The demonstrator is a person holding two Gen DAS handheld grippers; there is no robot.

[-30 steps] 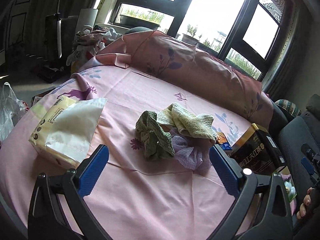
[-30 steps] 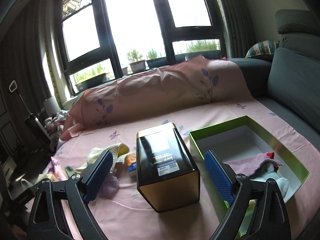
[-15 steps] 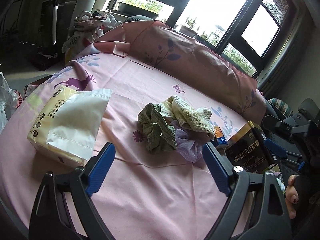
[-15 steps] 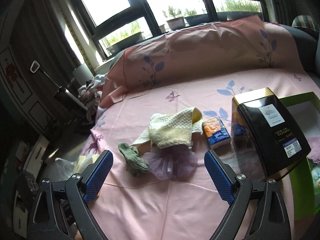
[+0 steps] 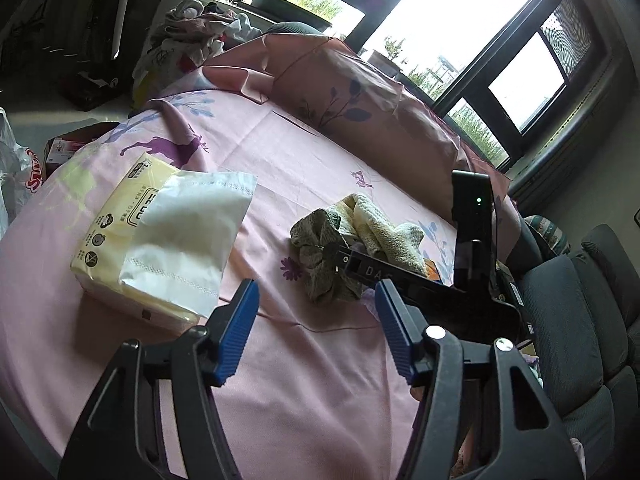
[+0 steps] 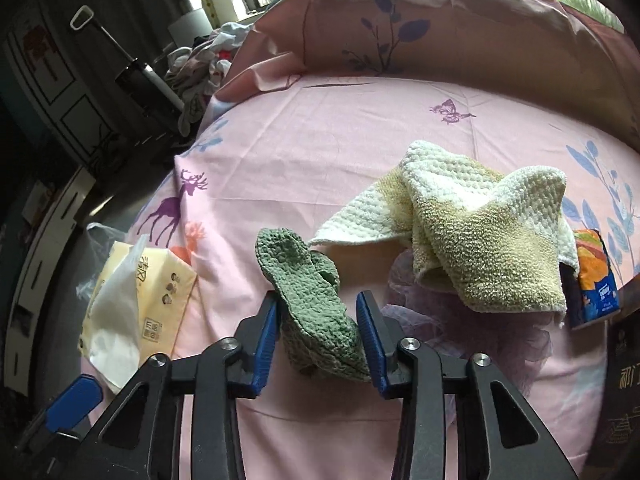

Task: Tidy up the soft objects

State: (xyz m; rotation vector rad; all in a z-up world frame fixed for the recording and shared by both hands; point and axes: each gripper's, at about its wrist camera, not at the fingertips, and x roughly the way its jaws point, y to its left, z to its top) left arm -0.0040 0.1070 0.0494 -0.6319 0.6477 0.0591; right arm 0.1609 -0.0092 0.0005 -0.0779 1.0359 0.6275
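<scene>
A crumpled green cloth (image 6: 312, 300) lies on the pink bedsheet (image 6: 340, 140). My right gripper (image 6: 318, 320) has one blue pad on each side of it, narrowed around the cloth. A cream and yellow towel (image 6: 472, 232) and a lilac mesh puff (image 6: 460, 320) lie just right of it. In the left wrist view the green cloth (image 5: 320, 248) and towel (image 5: 380, 224) sit ahead. My left gripper (image 5: 316, 320) is open and empty above the sheet, short of the pile. The right gripper's black body (image 5: 432, 280) crosses in from the right.
A yellow tissue pack (image 5: 160, 240) with a white sheet sticking out lies left of the pile; it also shows in the right wrist view (image 6: 136, 296). A small orange tissue packet (image 6: 596, 280) and a dark box (image 6: 624, 400) are at right. Pink pillows (image 6: 420, 28) line the back.
My right gripper has swung left and down onto the green cloth and narrowed around it. My left gripper has narrowed somewhat and shifted a little left.
</scene>
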